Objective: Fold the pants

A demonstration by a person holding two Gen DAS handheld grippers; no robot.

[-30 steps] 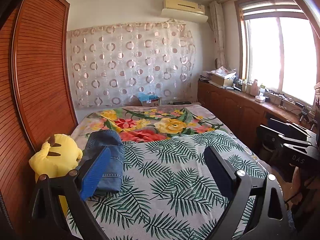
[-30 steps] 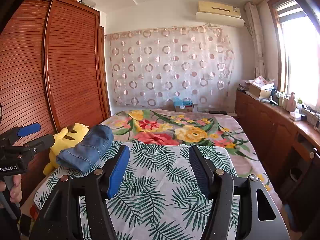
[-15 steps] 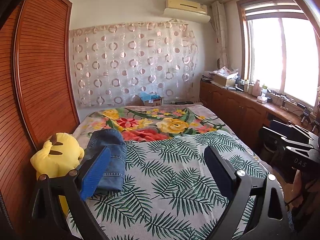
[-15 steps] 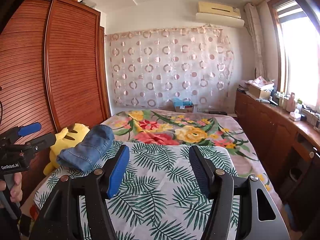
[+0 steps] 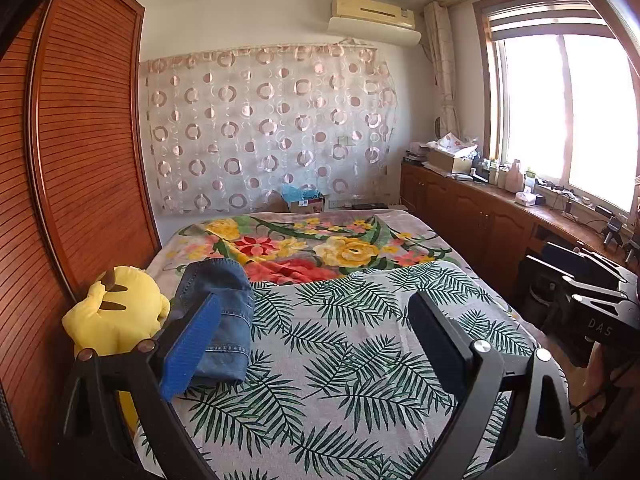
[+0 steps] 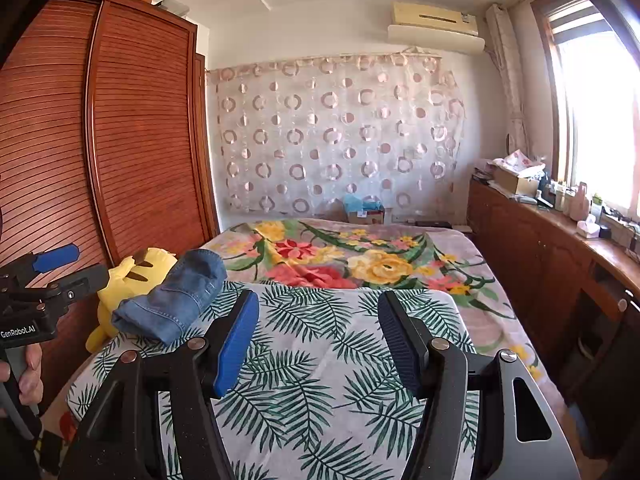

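Note:
The blue denim pants [image 5: 220,312] lie folded into a compact bundle on the left side of the bed, on the palm-leaf sheet [image 5: 340,360]; they also show in the right wrist view [image 6: 176,300]. My left gripper [image 5: 316,320] is open and empty, held above the sheet, its left finger in front of the bundle. My right gripper [image 6: 318,320] is open and empty over the sheet, to the right of the pants. The left gripper's body shows at the left edge of the right wrist view [image 6: 36,300].
A yellow plush toy [image 5: 116,312] sits against the pants at the bed's left edge. A wooden slatted wardrobe [image 5: 80,160] stands to the left. A floral blanket [image 5: 320,244] covers the far bed. Wooden cabinets [image 5: 480,220] with clutter run under the window at right.
The left wrist view has shifted slightly rightward and up; the pants stay put. The right gripper has barely moved. Both grippers stay open.

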